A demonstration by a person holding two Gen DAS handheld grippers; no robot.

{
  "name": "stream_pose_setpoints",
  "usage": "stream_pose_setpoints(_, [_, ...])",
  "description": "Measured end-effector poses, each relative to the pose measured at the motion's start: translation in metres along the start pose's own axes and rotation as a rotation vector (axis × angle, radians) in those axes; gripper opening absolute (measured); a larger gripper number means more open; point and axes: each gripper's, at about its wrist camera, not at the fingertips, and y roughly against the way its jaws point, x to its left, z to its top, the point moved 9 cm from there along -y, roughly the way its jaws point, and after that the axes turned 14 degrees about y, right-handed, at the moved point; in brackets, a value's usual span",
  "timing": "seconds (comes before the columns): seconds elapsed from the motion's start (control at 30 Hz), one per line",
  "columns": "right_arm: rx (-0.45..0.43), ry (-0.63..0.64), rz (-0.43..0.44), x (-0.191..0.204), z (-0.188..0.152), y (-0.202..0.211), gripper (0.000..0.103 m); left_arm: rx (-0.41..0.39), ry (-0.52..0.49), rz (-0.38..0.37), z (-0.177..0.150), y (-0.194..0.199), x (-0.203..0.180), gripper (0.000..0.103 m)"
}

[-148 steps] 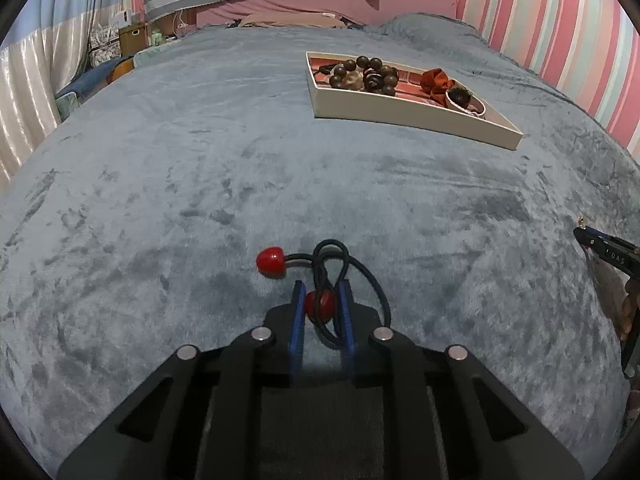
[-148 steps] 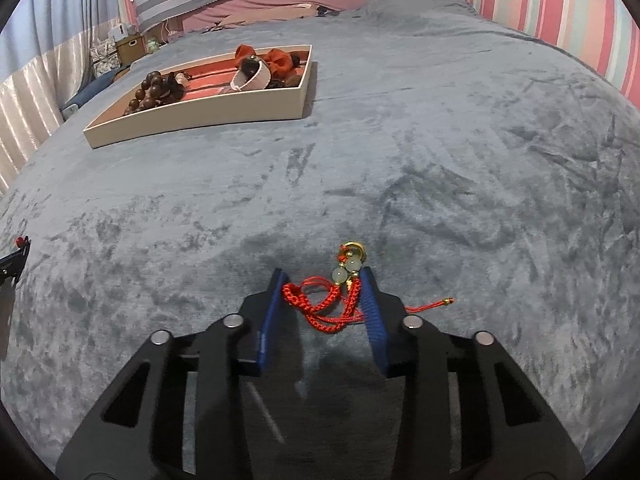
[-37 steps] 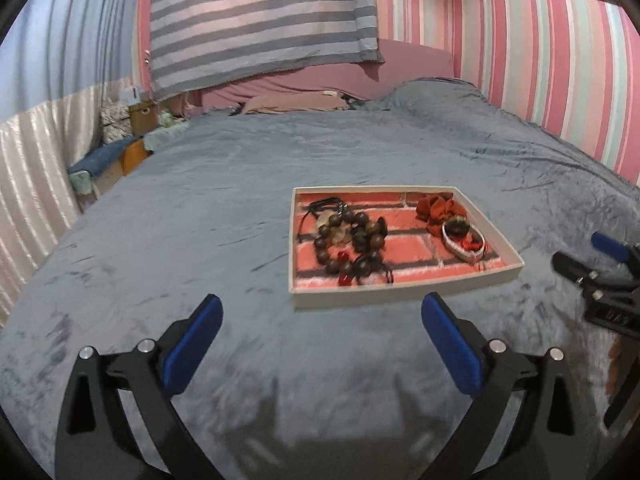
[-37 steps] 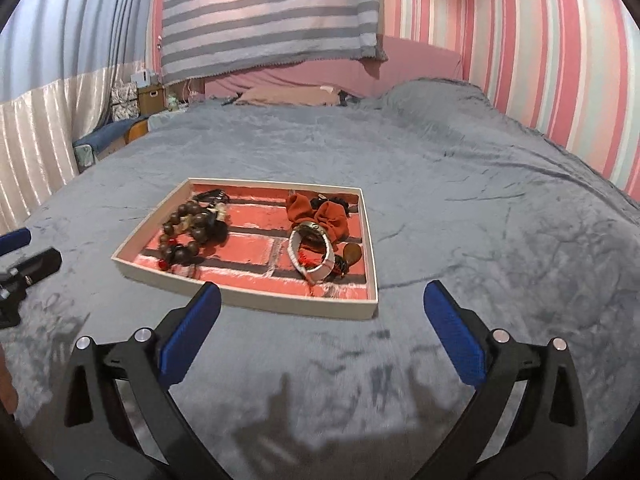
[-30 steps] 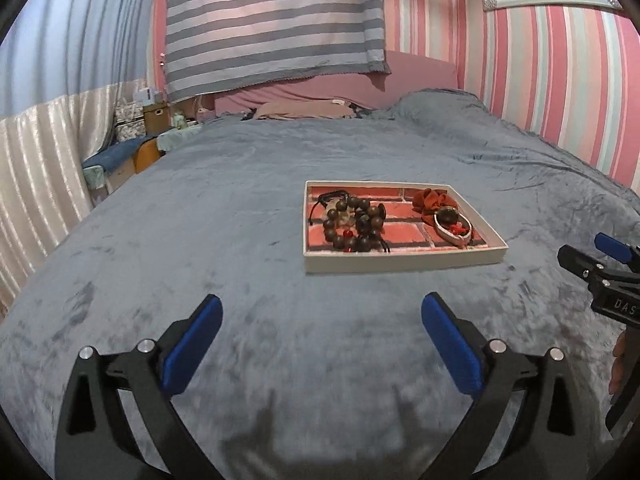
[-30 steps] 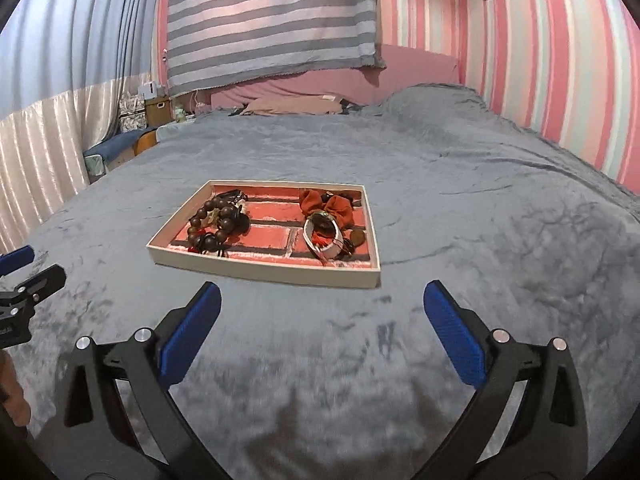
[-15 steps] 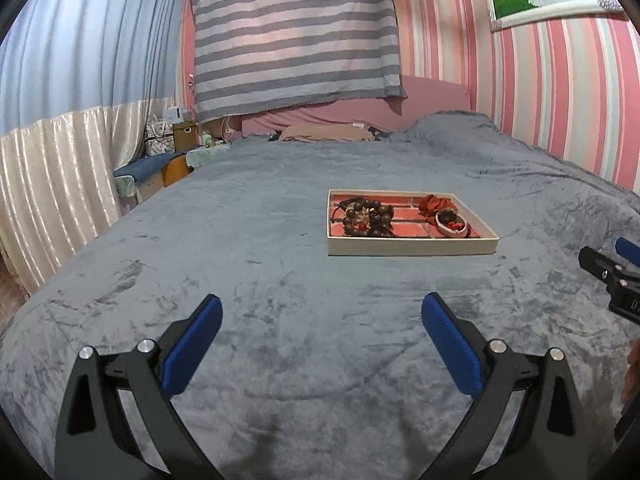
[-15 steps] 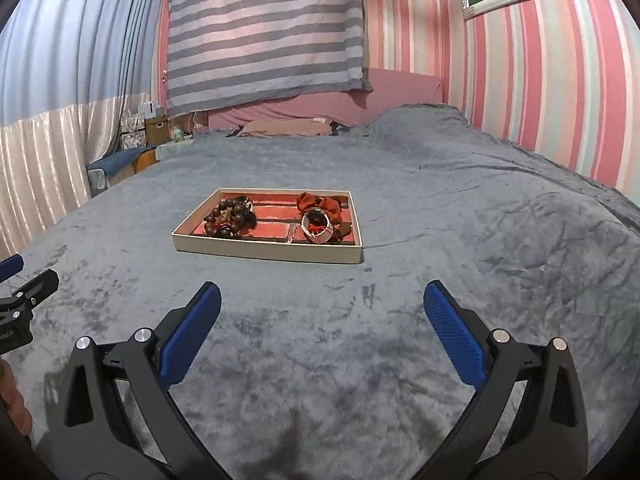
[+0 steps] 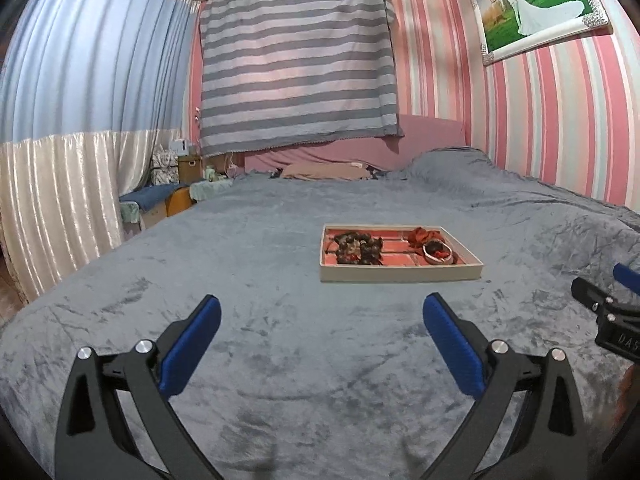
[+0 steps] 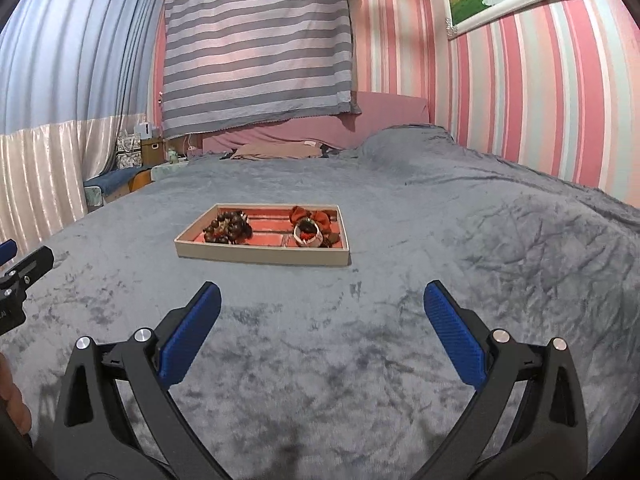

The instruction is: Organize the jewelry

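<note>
The left gripper (image 9: pixel 322 312) hangs above the grey plush bedspread (image 9: pixel 280 344) with its blue-padded fingers (image 9: pixel 188 346) spread wide and nothing between them; the right gripper (image 10: pixel 322 300) does the same, its blue pads (image 10: pixel 456 340) far apart and empty. Each gripper shows at the edge of the other's view: the right one at the right border of the left wrist view, the left one at the left border of the right wrist view.

The jewelry tray (image 9: pixel 400 274), a shallow cream-walled box with a red brick-patterned floor, rests flat on the bedspread well ahead of both grippers, touched by neither; in the right wrist view the same tray (image 10: pixel 262 256) lies ahead and a little left of centre. In its left part sits a heap of dark brown wooden beads (image 9: pixel 358 247); in its right part lie a rust-red fabric bow (image 9: pixel 423 235) and, just in front of it, a pale bangle (image 9: pixel 438 255) with something red inside its ring; what that red piece is cannot be told at this size.

Beyond the bed hang a grey-and-white striped cloth (image 9: pixel 296 80) and pink striped wallpaper (image 9: pixel 540 128); a framed photograph (image 9: pixel 540 4) hangs high on the right wall; blue and cream curtains (image 9: pixel 68 128) fill the left side.
</note>
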Motion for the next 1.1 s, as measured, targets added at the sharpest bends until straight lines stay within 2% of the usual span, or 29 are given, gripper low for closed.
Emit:
stream_pose_setpoints(0.1, [0.004, 0.002, -0.005, 0.001, -0.01, 0.002, 0.099, 0.015, 0.008, -0.01, -0.007, 0.002, 0.0, 0.099])
stream_pose_setpoints(0.37, [-0.025, -0.015, -0.022, -0.001, -0.017, 0.007, 0.099, -0.009, -0.024, 0.005, -0.02, 0.006, -0.004, 0.099])
stream_pose_setpoints(0.57, [-0.054, 0.002, -0.037, 0.0, -0.012, 0.013, 0.099, -0.029, -0.016, -0.015, -0.014, 0.009, -0.004, 0.099])
stream_pose_setpoints(1.1, [-0.049, -0.005, -0.038, 0.0, -0.014, 0.014, 0.099, -0.065, -0.046, -0.004, -0.01, 0.016, -0.005, 0.099])
